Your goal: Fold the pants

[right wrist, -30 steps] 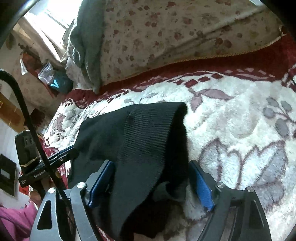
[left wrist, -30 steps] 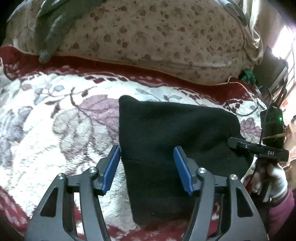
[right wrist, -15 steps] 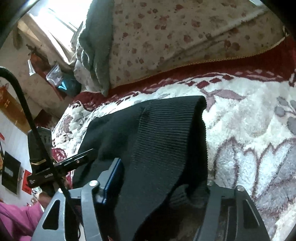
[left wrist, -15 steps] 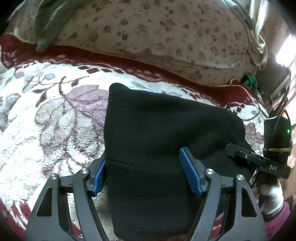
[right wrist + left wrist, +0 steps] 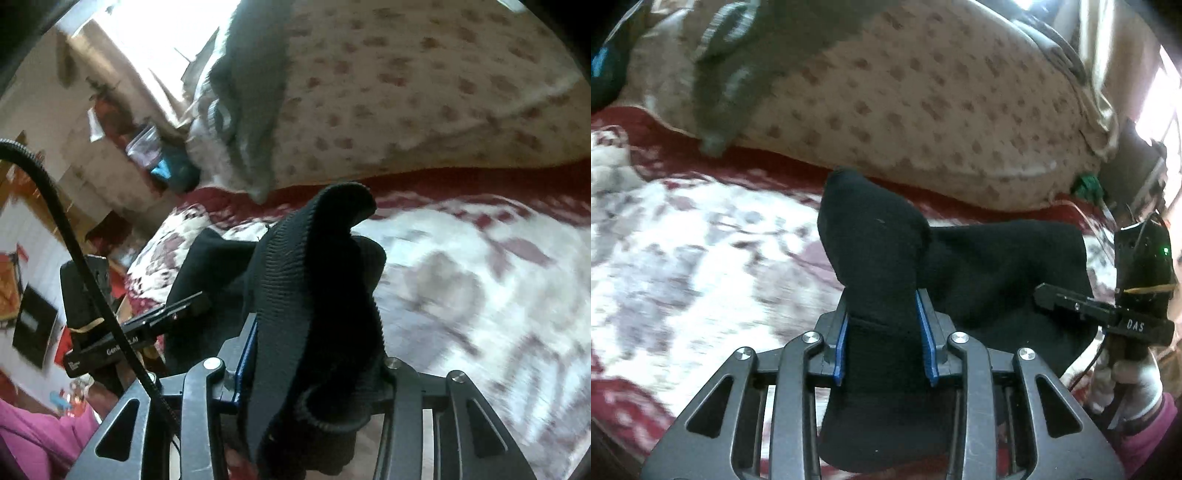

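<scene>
The black pants (image 5: 997, 266) lie on a plush red-and-white floral blanket (image 5: 683, 258). My left gripper (image 5: 881, 299) has its blue pads (image 5: 925, 332) closing tight on a bunched edge of the pants, and that cloth stands up in a peak off the blanket. In the right wrist view the ribbed waistband of the pants (image 5: 306, 266) is gathered between the closing jaws of my right gripper (image 5: 317, 343). Its left blue pad (image 5: 251, 354) touches the cloth, and its right pad is hidden under the fabric. Each view shows the other gripper at its edge, held by a hand.
A beige flowered quilt (image 5: 923, 92) is heaped along the back of the bed, with a grey garment (image 5: 738, 55) draped over it. Bright windows and cluttered furniture (image 5: 110, 129) lie beyond the bed's end. A pink sleeve (image 5: 33, 435) shows at the lower left.
Both grippers went from wide apart around the flat pants edge to pinched in on it. Both rose, and the cloth is now bunched and lifted off the blanket.
</scene>
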### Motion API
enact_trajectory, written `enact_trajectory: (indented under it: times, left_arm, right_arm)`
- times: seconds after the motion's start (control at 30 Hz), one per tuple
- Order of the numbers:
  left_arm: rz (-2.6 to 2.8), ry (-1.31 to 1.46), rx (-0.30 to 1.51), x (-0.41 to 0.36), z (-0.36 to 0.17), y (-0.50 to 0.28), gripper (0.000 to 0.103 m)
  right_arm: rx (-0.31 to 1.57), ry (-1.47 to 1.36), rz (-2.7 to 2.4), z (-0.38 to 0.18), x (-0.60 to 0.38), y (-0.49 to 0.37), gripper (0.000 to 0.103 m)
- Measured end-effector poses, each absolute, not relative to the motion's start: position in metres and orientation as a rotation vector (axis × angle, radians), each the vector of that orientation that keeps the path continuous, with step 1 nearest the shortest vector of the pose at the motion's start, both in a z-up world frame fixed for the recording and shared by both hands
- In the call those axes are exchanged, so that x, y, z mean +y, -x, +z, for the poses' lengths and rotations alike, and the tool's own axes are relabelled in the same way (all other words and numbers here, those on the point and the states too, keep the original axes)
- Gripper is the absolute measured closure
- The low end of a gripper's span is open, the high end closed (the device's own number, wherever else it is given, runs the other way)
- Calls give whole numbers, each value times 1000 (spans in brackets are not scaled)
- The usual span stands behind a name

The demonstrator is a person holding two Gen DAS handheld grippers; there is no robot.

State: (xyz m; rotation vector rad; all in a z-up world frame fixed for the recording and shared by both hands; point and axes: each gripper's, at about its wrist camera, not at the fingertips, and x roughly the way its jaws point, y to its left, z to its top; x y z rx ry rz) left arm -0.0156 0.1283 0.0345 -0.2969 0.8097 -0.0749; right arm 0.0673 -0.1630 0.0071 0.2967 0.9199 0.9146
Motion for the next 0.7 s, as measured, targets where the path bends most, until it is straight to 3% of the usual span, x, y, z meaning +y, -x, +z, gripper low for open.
enact_trajectory:
  times: [0.23, 0.5, 0.7]
  left_arm:
    - [118, 304, 785, 208, 51, 46, 72]
    - [358, 370, 777, 289, 30, 88, 72]
    - [404, 418, 831, 311, 1, 95, 72]
  right_arm:
    - [920, -240, 1064, 16, -58, -78, 60]
    - [1023, -182, 1132, -17, 57, -87, 59]
    - [1090, -207, 1050, -44, 65, -108, 54]
